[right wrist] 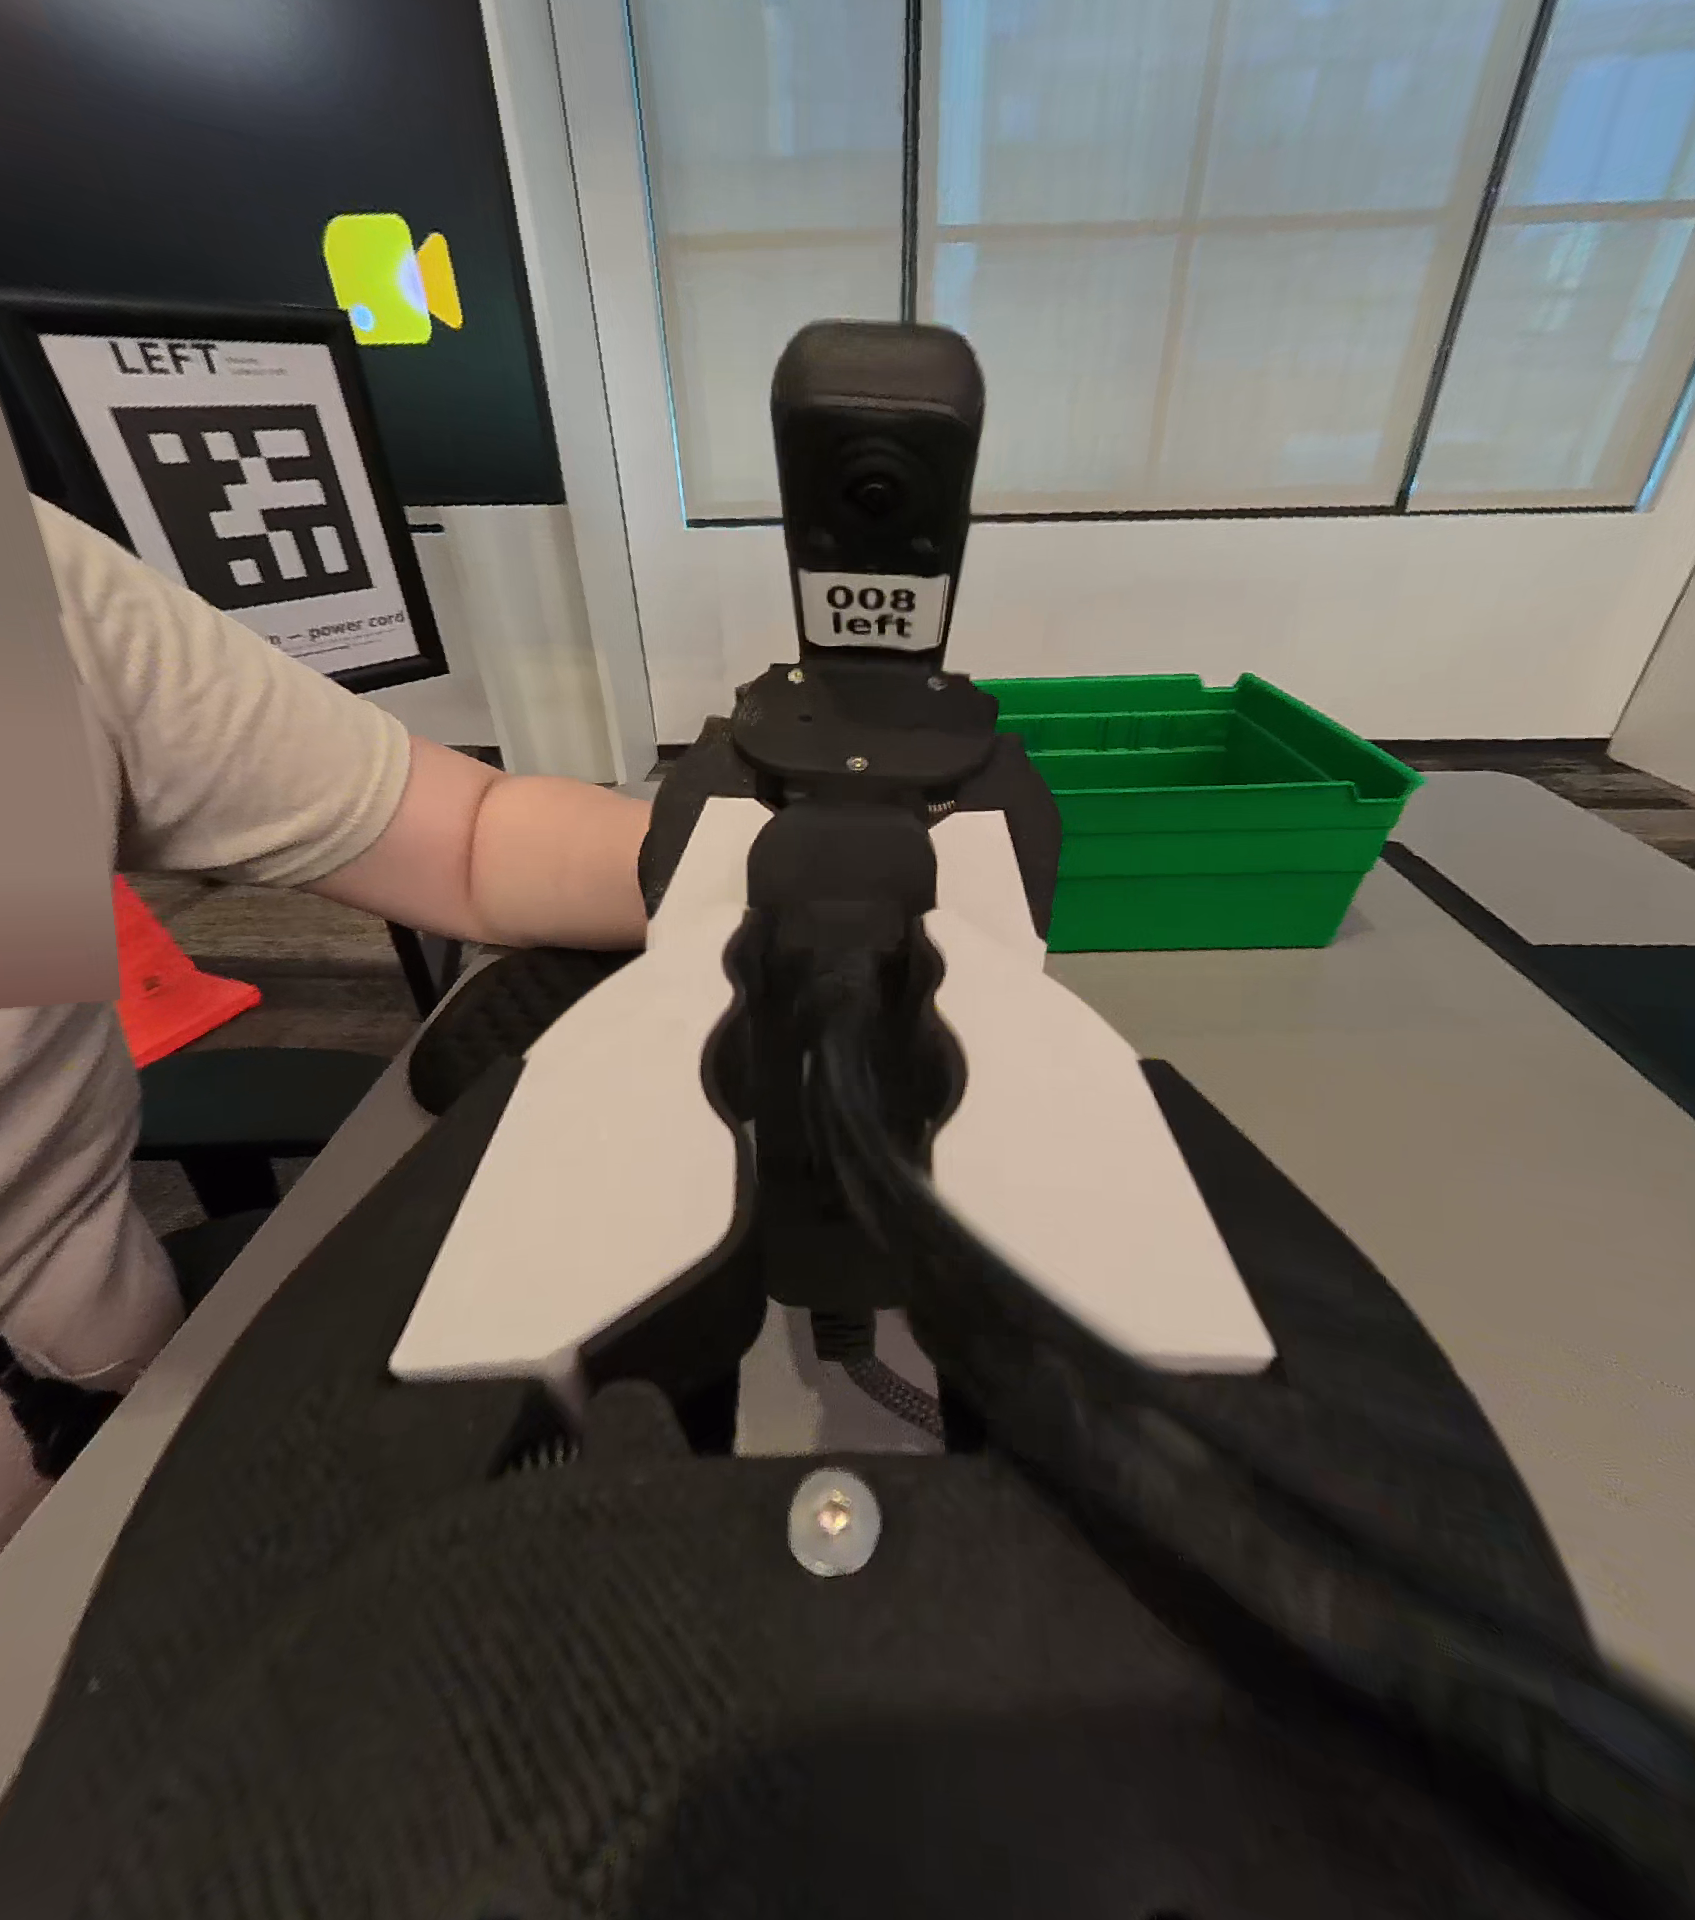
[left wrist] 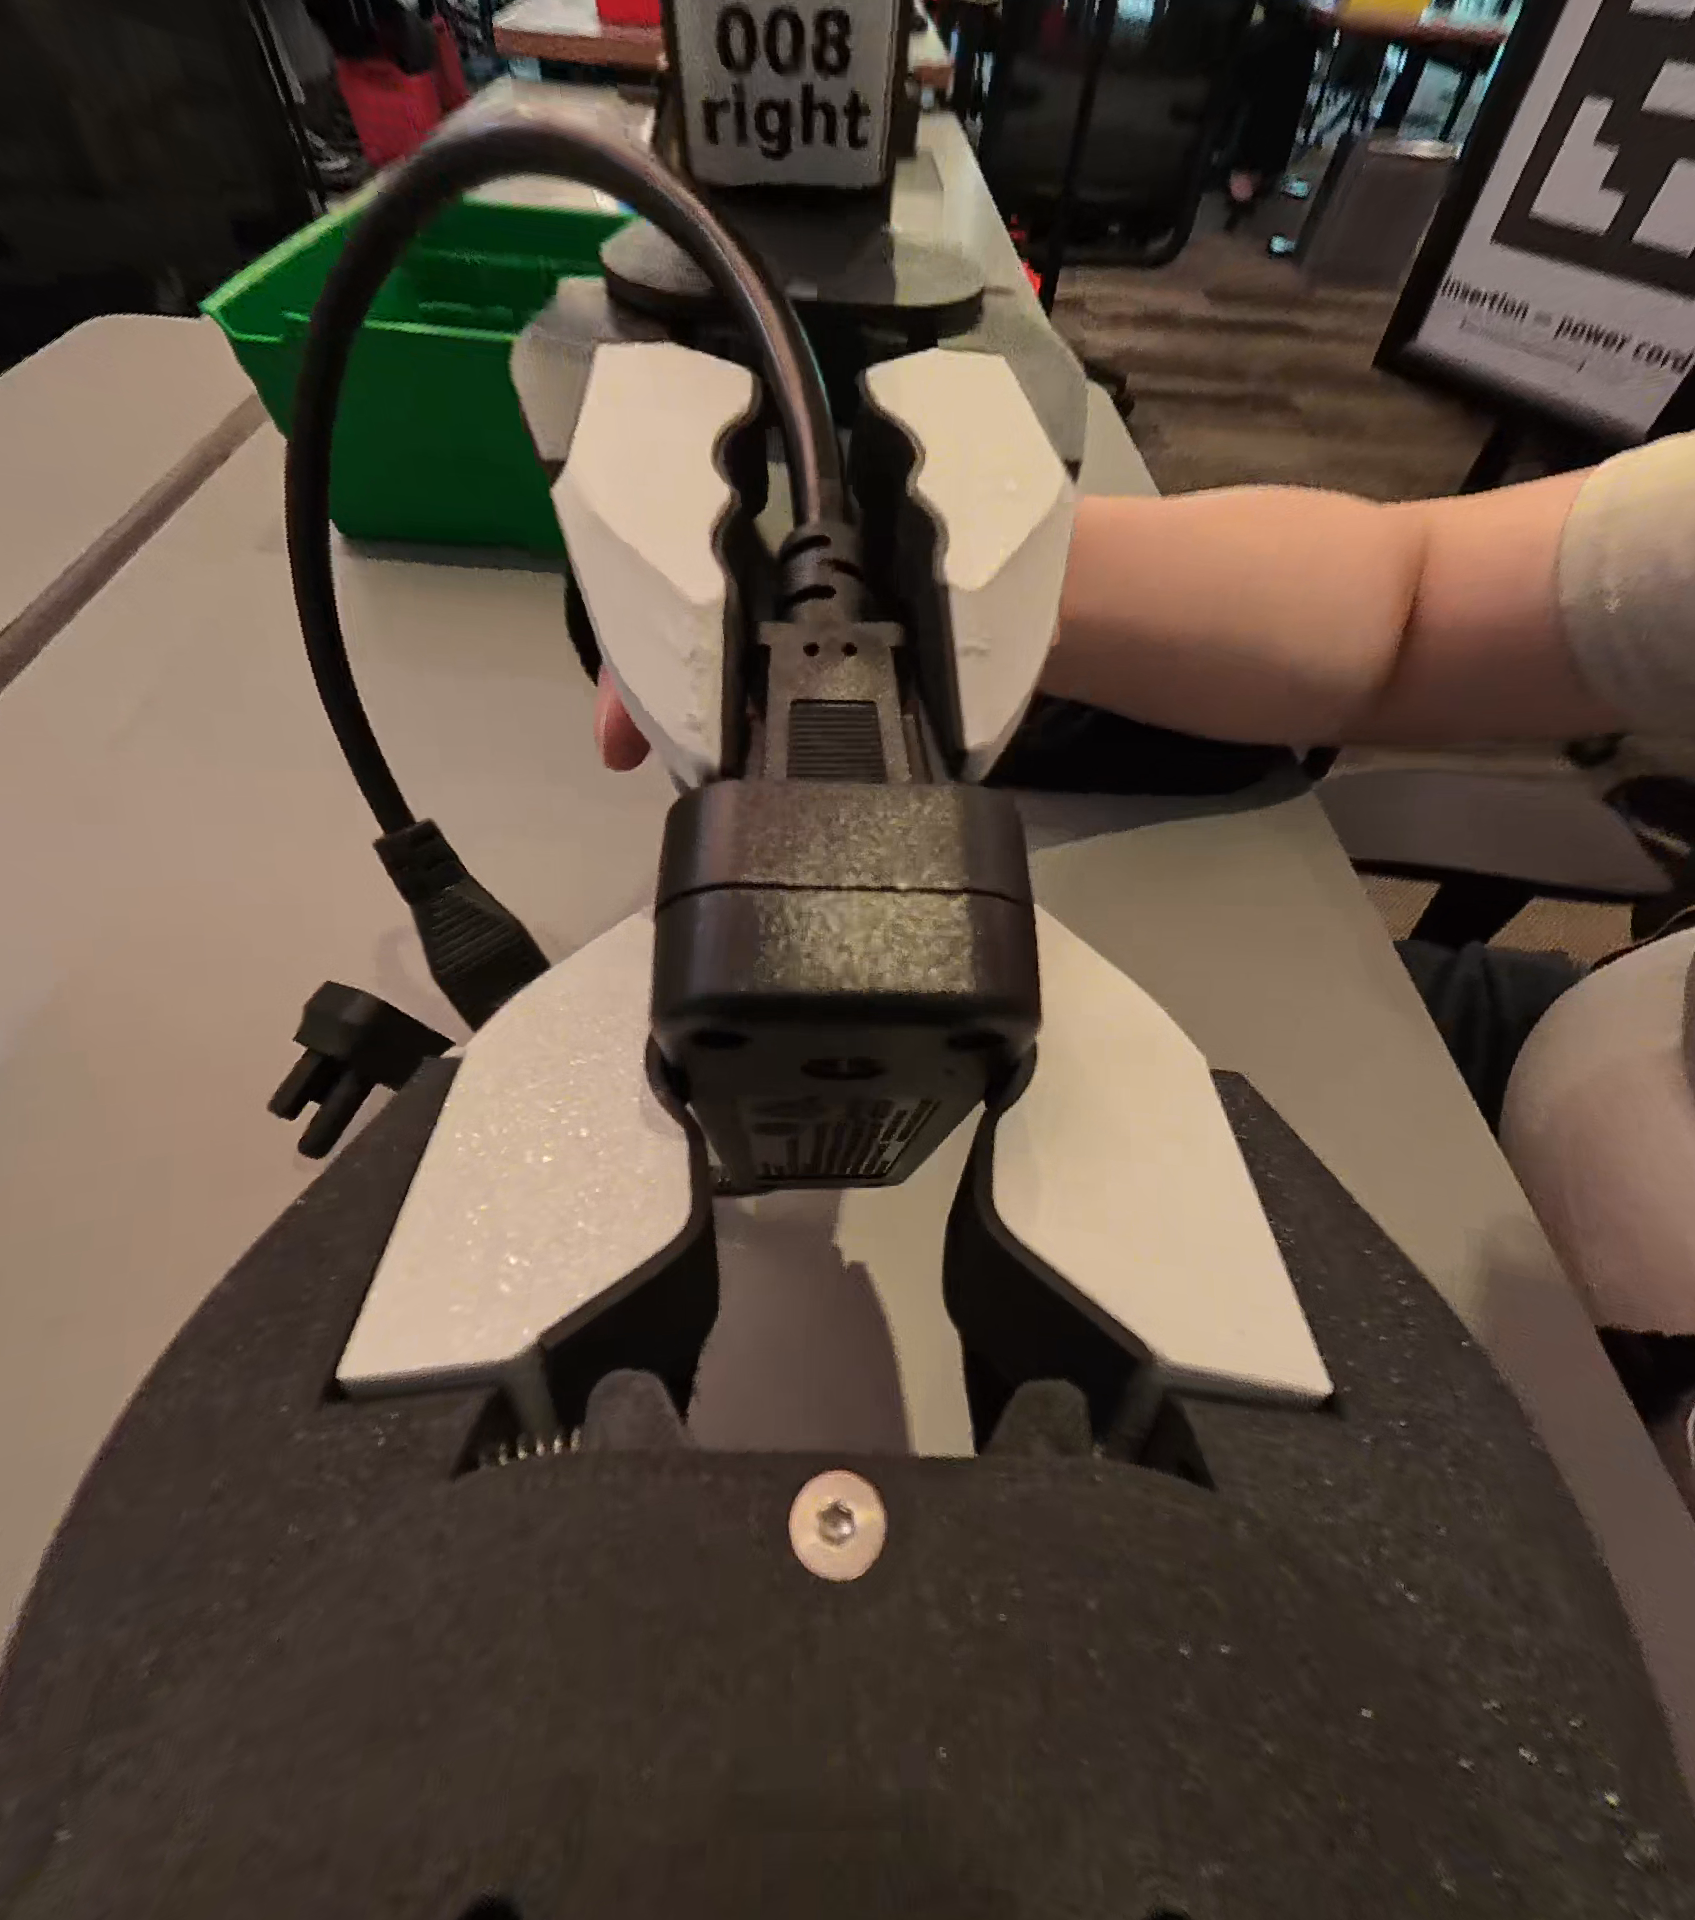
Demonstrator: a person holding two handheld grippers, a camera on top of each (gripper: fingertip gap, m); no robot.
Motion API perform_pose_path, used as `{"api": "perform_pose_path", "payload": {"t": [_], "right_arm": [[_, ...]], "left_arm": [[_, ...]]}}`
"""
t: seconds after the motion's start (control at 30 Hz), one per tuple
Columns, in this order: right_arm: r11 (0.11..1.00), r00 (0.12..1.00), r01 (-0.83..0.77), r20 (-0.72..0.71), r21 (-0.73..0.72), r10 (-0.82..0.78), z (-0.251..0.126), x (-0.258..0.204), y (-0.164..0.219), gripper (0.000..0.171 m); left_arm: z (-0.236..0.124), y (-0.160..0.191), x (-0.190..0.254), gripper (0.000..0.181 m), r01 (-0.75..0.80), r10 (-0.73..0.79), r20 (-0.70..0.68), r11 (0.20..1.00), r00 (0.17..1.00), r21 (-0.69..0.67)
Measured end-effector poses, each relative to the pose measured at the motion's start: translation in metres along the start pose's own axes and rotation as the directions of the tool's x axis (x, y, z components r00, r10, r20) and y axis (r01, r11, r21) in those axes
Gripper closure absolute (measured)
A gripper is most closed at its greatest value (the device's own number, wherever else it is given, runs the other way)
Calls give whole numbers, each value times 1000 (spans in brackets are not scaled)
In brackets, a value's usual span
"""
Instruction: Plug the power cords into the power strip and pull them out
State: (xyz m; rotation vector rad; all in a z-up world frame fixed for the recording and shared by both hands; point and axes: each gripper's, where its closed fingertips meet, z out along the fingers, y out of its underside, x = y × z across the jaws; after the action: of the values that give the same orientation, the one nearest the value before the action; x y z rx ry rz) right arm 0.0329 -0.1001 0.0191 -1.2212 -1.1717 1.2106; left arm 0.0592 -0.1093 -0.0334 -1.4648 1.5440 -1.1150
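In the left wrist view my left gripper is shut on a black power strip block, held above the table. My right gripper faces it and is shut on a black plug. The plug's front sits against the strip's face and no prongs show. Its cord loops up and left, then down to the table. In the right wrist view my right gripper grips the plug, the cord trails back towards the camera, and the left gripper holds the strip beyond.
The grey table carries a green bin at the far side, also seen in the right wrist view. A black pronged plug lies on the table by my left fingers. A person's forearm reaches in from the right. Framed marker signs stand nearby. Tip to tip, the grippers are about 5 centimeters apart.
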Motion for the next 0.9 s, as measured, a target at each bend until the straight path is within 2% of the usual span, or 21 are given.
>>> {"api": "perform_pose_path", "payload": {"t": [0.07,0.2,0.3,0.53,0.63,0.8,0.9], "right_arm": [[1000,1000,8,-4,-23,-8,3,-1,3,145],[996,996,73,-38,-43,-75,5,-3,1,146],[992,991,120,-56,-29,-122,9,-5,1,146],[988,988,152,-42,27,-151,10,-7,4,146],[992,993,117,-23,49,-116,11,-9,2,144],[995,994,99,-40,0,-99,14,-8,5,145],[989,987,145,-67,12,-144,13,-6,4,146]], "left_arm": [[0,4,-1,129,-19,20,14,999,1000,-41],[-2,-2,2,129,-16,16,-8,1000,1000,27],[6,2,5,103,-4,5,-23,999,1000,43],[10,7,2,105,-32,32,6,999,999,28],[9,4,4,105,-44,44,0,999,999,31],[8,11,4,106,-40,40,-5,999,999,-29],[8,7,2,108,-38,38,8,999,999,13]]}}
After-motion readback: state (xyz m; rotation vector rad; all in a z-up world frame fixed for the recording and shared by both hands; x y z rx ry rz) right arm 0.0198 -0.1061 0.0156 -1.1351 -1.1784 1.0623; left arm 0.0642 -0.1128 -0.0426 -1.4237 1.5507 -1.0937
